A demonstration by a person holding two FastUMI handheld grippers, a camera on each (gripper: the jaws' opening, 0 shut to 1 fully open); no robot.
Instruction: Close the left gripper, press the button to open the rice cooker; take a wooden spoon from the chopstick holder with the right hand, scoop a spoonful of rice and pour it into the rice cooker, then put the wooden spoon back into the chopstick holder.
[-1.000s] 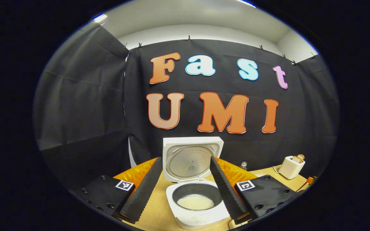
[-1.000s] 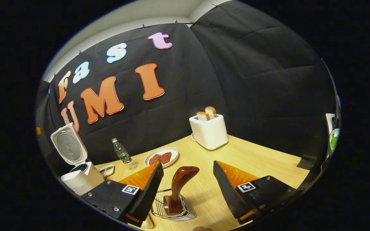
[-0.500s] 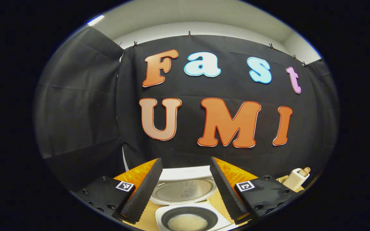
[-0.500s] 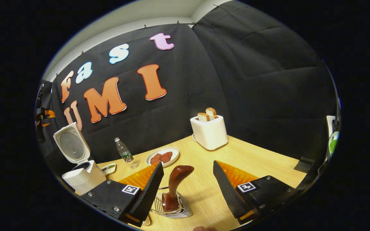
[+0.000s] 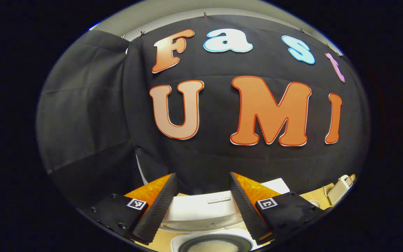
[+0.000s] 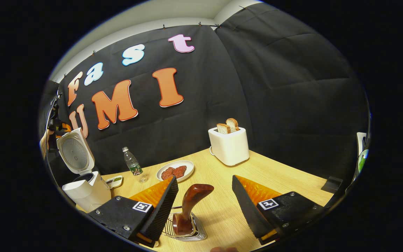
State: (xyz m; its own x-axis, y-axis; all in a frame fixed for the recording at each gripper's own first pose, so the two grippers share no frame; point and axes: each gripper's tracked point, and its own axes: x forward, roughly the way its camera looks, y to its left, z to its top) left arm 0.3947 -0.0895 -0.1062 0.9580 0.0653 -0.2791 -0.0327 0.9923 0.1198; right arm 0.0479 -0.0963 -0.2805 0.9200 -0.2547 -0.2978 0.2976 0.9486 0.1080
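Observation:
The white rice cooker stands with its lid raised, at the left of the right gripper view. In the left gripper view the lid's top edge sits low between my fingers, and the dark pot with white rice shows at the bottom. My left gripper is open, high above the cooker and close to the wall. The wooden spoon stands in the wire chopstick holder. My right gripper is open just behind the spoon, with its handle between the fingers, untouched.
On the wooden table stand a white toaster with bread, a plate of red food, a water bottle and a small dish. The toaster also sits at the left gripper view's right edge. The hand holding the left gripper is above the cooker.
The left gripper has risen and moved closer to the wall, so the cooker has dropped to the bottom of its view. The right gripper has barely shifted; the spoon stays in the holder.

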